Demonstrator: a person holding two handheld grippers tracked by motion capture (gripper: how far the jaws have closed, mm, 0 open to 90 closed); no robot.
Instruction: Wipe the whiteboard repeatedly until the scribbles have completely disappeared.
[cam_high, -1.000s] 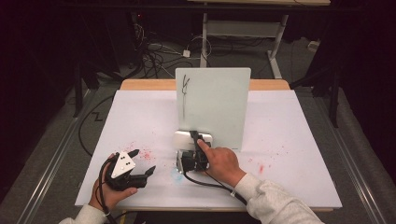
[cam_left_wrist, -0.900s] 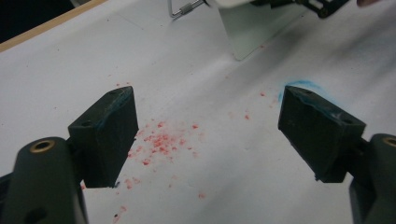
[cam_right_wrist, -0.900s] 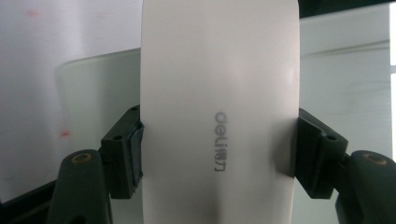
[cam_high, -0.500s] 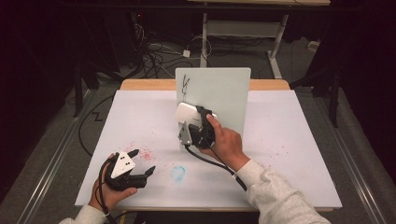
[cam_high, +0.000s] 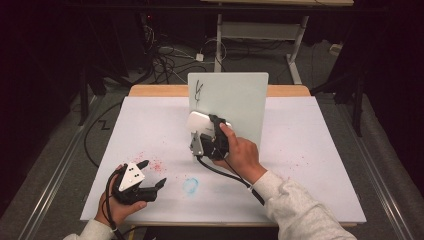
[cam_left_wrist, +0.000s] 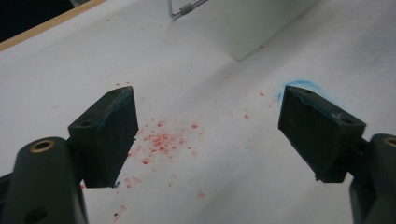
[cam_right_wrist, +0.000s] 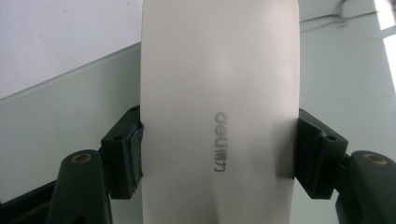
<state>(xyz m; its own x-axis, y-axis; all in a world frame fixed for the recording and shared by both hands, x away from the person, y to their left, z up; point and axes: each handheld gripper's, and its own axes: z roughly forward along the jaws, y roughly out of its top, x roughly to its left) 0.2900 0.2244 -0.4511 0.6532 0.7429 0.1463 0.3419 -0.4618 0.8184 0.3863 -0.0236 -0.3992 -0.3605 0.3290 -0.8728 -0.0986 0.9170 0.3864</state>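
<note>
One whiteboard (cam_high: 235, 105) stands on one table (cam_high: 310, 150). One white eraser (cam_high: 202, 121) is present. Two grippers: one at lower left (cam_high: 152, 175), one at centre (cam_high: 207, 131). One blue smudge (cam_high: 190, 185).

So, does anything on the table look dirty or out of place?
Yes. Red specks are scattered on the white table cover near the left gripper, and a blue smudge lies beside them. Both look like leftover marker residue.

A white sheet (cam_high: 310, 150) covers a wooden table (cam_high: 165, 90), its bare edge showing at the far side. The grey floor (cam_high: 60, 165) around it lies in dim light, with dark cables (cam_high: 165, 57) tangled behind. A white metal table frame (cam_high: 260, 32) stands farther back against the dark.
</note>
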